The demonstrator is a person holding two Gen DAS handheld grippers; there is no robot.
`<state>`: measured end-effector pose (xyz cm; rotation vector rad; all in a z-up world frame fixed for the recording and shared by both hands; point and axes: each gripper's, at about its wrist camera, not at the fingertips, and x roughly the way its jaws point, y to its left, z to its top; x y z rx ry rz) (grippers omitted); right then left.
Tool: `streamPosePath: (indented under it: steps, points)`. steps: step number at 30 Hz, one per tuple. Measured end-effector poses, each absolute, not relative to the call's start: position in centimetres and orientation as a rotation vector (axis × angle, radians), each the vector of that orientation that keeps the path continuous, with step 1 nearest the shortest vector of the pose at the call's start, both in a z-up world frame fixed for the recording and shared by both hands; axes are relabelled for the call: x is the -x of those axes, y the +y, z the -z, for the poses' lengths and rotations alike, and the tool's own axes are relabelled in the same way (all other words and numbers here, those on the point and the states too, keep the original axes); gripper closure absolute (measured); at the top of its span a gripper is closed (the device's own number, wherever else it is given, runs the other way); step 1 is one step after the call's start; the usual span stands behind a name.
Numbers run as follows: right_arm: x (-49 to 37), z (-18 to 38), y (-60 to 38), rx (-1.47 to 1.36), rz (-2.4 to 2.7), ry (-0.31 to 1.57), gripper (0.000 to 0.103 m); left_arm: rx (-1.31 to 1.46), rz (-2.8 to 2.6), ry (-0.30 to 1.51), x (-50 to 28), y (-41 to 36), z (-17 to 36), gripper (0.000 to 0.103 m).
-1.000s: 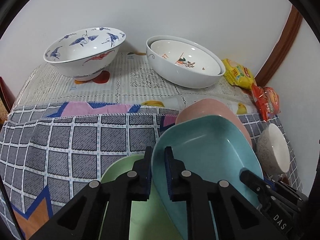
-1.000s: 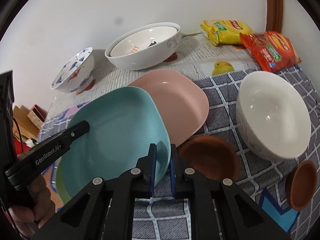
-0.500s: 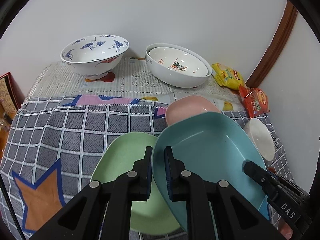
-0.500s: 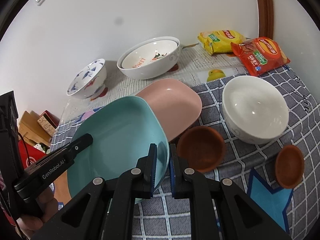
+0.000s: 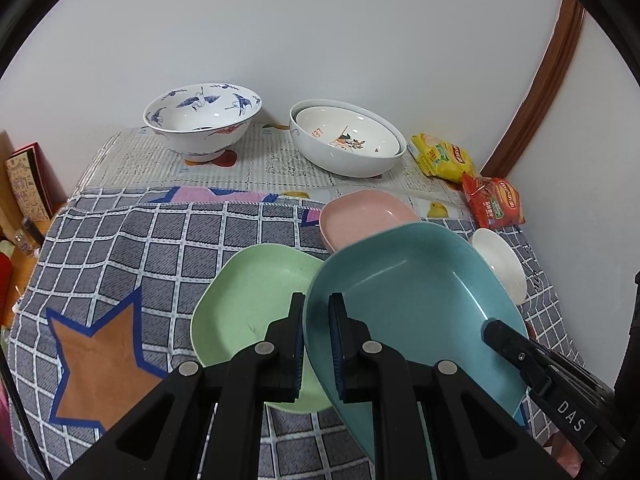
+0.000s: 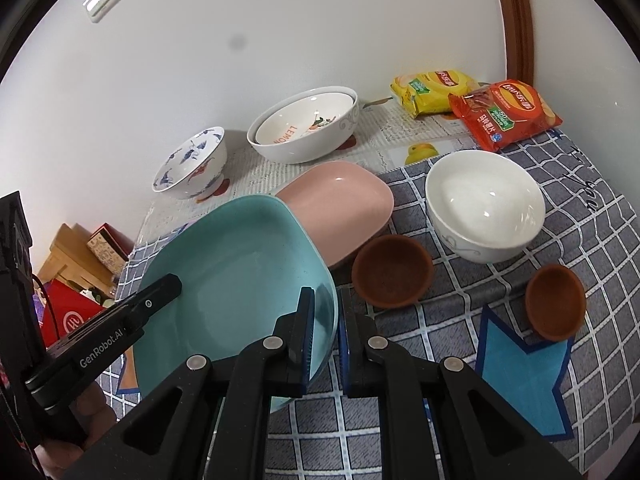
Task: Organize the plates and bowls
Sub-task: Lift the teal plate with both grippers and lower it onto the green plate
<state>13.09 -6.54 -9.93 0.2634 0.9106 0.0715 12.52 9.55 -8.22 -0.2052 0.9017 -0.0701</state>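
A teal plate (image 5: 412,292) is held in the air by both grippers. My left gripper (image 5: 316,320) is shut on its left rim. My right gripper (image 6: 326,316) is shut on its right rim, where the teal plate (image 6: 236,276) fills the left of the right wrist view. A green plate (image 5: 248,292) lies on the cloth under its left side. A pink plate (image 5: 368,216) (image 6: 344,204) lies just beyond it. A white bowl (image 6: 484,204) and two brown bowls (image 6: 392,270) (image 6: 556,300) sit to the right.
A blue-patterned bowl (image 5: 202,120) and two nested white bowls (image 5: 346,140) stand at the back by the wall. Yellow (image 6: 434,90) and red (image 6: 506,114) snack bags lie at the back right. Boxes (image 6: 80,248) stand off the table's left.
Both grippers have risen and pulled back with the teal plate. More of the green plate and the table now shows beneath.
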Motion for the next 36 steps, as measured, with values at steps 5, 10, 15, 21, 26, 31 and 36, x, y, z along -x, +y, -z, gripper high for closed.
streamPosePath:
  steps: [5,10,15,21,26,31,36]
  points:
    - [-12.1,9.4,-6.4,-0.264,-0.077,0.896,0.092,0.215,0.067,0.9,-11.5,9.7,8.0,0.092]
    - [-11.5,9.3,-6.3,-0.269,-0.084,0.89,0.092,0.207,0.065,0.894,-10.8,9.8,7.6,0.092]
    - [-11.2,9.1,-5.9,-0.27,-0.093,0.885,0.092,0.209,0.059,0.887,-10.3,10.3,7.3,0.092]
    - [-11.1,9.1,-5.3,-0.265,-0.107,0.885,0.092,0.208,0.048,0.885,-10.1,10.7,7.0,0.092]
    - [-11.1,9.4,-4.8,-0.268,-0.116,0.892,0.092,0.208,0.038,0.889,-10.1,11.3,7.1,0.092]
    - [-11.4,9.9,-4.2,-0.265,-0.128,0.904,0.092,0.218,0.022,0.892,-10.1,12.0,7.5,0.092]
    - [-11.6,10.4,-3.9,-0.265,-0.138,0.917,0.092,0.221,0.01,0.899,-10.0,12.5,8.0,0.092]
